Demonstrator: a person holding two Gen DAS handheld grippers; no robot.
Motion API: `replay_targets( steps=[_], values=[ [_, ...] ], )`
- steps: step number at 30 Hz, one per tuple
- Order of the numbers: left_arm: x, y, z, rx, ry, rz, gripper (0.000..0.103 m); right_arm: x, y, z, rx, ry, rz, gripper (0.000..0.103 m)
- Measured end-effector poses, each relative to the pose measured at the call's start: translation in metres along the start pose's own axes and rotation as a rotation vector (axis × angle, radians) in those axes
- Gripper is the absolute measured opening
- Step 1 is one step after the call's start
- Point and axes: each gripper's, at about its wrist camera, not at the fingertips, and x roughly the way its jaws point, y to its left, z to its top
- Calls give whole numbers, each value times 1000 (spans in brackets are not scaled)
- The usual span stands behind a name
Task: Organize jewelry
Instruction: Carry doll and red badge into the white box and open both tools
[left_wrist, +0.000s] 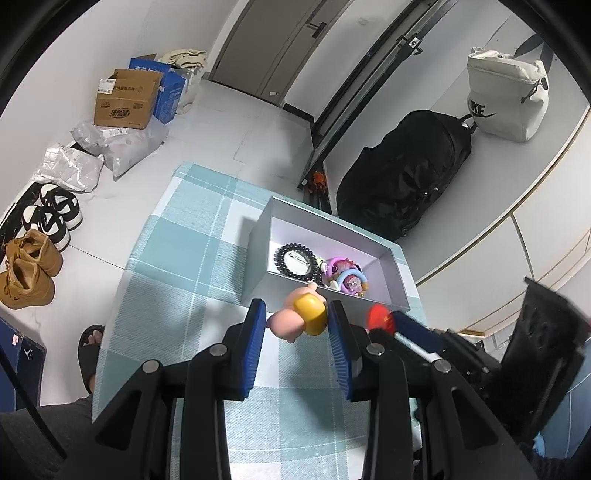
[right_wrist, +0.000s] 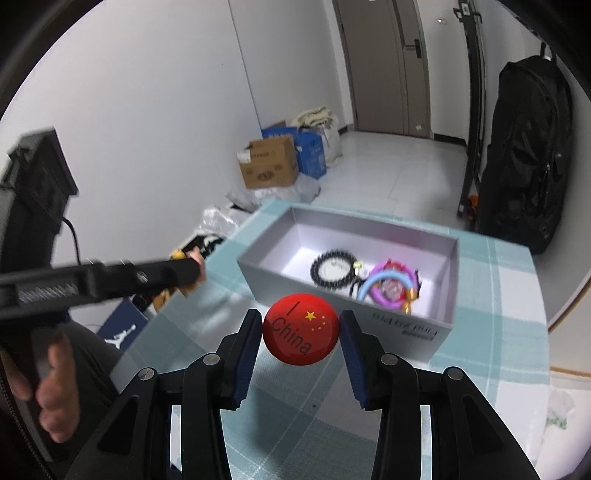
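White walls and pale floor tiles ran behind a table under a blue-and-white checked cloth, with a cardboard box, plastic bags and pairs of shoes along the wall and a black backpack by a dark door frame. On the cloth sat a grey box without a lid; inside lay a ring of black beads and, just beside it, a tangle of pink, purple and blue bracelets whose separate pieces were hard to tell apart. The left gripper pinched a small pink toy figure with a yellow part between its blue pads, close to the near wall of the box and outside it; its face was turned away and its shape stayed unclear. The right gripper squeezed a round red badge printed with yellow stars and the word China, held in front of the box's near wall, above the cloth. From the left view only a red sliver of that badge showed, blurred, past the right finger. A hand on the left handle was blurred and partly cut off, and a sandalled foot peeked from under the table edge
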Motion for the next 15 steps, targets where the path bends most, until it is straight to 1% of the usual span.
replay_targets(
  steps=[4, 9, 12, 15],
  values=[
    [3, -10, 9, 33, -15, 5, 28, -9, -11, 10, 6, -26, 7, 42],
    [16, -26, 18, 94, -6, 23, 28, -13, -30, 25, 19, -60, 18, 42],
    [23, -33, 24, 94, 4, 1, 28, -14, -40, 32, 26, -74, 29, 42],
    [31, -40, 32, 115, 3, -5, 28, -9, -50, 41, 34, -80, 38, 42]
  ],
)
